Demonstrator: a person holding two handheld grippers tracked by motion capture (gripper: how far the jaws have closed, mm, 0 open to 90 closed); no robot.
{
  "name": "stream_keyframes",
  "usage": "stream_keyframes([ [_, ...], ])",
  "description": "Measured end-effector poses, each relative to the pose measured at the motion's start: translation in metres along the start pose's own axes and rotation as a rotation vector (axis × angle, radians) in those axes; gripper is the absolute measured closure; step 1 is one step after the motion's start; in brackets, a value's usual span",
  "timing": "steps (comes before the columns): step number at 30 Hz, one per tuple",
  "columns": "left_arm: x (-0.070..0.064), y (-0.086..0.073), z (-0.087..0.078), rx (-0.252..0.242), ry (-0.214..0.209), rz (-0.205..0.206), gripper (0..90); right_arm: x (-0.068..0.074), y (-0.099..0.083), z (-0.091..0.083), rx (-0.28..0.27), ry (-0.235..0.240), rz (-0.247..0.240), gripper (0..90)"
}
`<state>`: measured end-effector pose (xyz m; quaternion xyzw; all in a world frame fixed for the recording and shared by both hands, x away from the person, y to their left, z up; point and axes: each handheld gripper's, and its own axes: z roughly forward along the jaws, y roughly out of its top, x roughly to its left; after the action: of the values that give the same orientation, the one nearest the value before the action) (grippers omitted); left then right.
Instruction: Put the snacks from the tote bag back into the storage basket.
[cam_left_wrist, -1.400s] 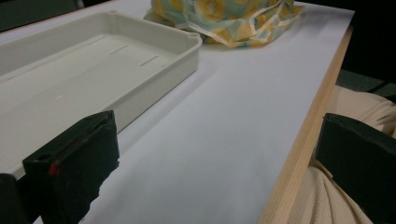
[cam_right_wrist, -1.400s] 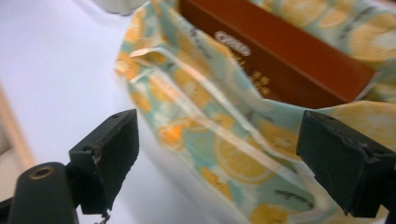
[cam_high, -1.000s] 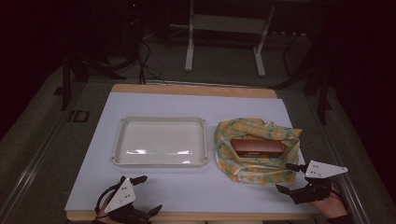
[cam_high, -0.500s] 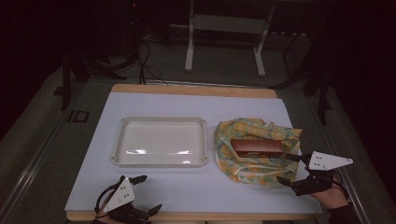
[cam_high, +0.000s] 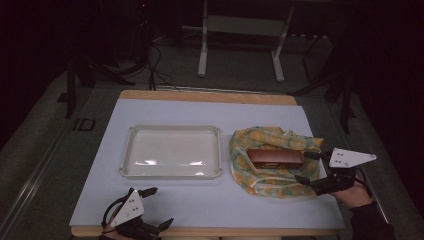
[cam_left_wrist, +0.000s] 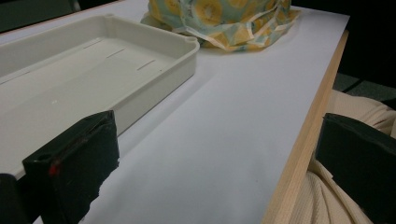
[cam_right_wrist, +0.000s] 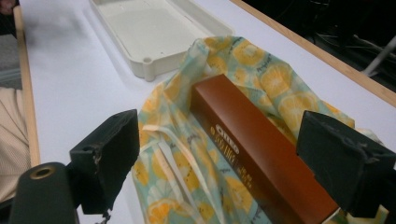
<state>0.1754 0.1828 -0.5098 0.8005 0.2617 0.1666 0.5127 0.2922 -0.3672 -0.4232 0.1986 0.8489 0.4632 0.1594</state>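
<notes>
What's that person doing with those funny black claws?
A person holds a two-jaw gripper in each hand at a table. The right gripper is open, its jaws on either side of one end of a brown box that lies on a yellow lemon-print cloth. It isn't squeezing the box. The left gripper is open too, near the table's front edge, holding nothing. An empty white tray sits beside the cloth.

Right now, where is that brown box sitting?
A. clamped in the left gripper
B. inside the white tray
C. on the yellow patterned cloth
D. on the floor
C: the brown box lies on the yellow patterned cloth, beside the empty white tray.
</notes>
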Motion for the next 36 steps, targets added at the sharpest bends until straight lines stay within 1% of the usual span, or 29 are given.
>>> stream_keyframes([
  [6,0.0,-0.001,0.0,0.0,0.0,-0.001,0.0,-0.012,0.008,0.004,0.008,0.007,-0.016,13.8],
  [8,0.0,-0.001,-0.001,0.0,-0.002,-0.001,0.0,-0.016,0.01,0.006,0.002,0.011,-0.019,13.8],
  [10,0.0,-0.001,-0.001,-0.001,-0.002,0.002,0.0,-0.021,0.014,0.01,0.014,0.019,-0.028,14.1],
  [12,0.0,-0.001,-0.001,-0.001,-0.002,0.001,0.0,-0.023,0.015,0.012,0.018,0.02,-0.035,14.4],
  [14,-0.001,-0.002,-0.001,0.008,-0.003,-0.002,0.0,-0.027,0.017,0.016,0.034,0.014,-0.047,14.7],
  [15,-0.001,-0.002,-0.001,0.008,-0.004,0.0,0.0,-0.028,0.018,0.019,0.034,0.005,-0.05,15.9],
  [16,-0.001,-0.002,-0.002,0.008,-0.004,0.001,0.0,-0.032,0.019,0.022,0.037,0.02,-0.049,16.0],
  [21,-0.002,-0.003,-0.002,0.007,-0.002,-0.003,0.0,-0.039,0.022,0.028,0.043,0.019,-0.062,16.0],
  [25,-0.002,-0.003,-0.003,0.011,0.007,-0.004,0.0,-0.047,0.025,0.036,0.069,0.036,-0.054,16.6],
  [26,-0.002,-0.003,-0.003,0.013,0.009,-0.004,0.0,-0.049,0.025,0.039,0.08,0.039,-0.052,17.3],
  [27,-0.002,-0.004,-0.003,0.015,0.012,-0.005,0.0,-0.051,0.026,0.041,0.092,0.043,-0.047,19.9],
  [30,-0.002,-0.004,-0.004,0.014,0.014,-0.006,0.0,-0.056,0.025,0.048,0.112,0.061,-0.04,20.4],
  [33,-0.003,-0.005,-0.006,0.012,0.017,-0.008,0.0,-0.06,0.023,0.054,0.132,0.076,-0.04,21.5],
  [34,-0.003,-0.005,-0.006,0.012,0.019,-0.008,0.0,-0.061,0.021,0.057,0.144,0.081,-0.051,22.3],
  [36,-0.003,-0.005,-0.007,0.013,0.021,-0.009,0.0,-0.062,0.02,0.059,0.153,0.082,-0.06,22.4],
])
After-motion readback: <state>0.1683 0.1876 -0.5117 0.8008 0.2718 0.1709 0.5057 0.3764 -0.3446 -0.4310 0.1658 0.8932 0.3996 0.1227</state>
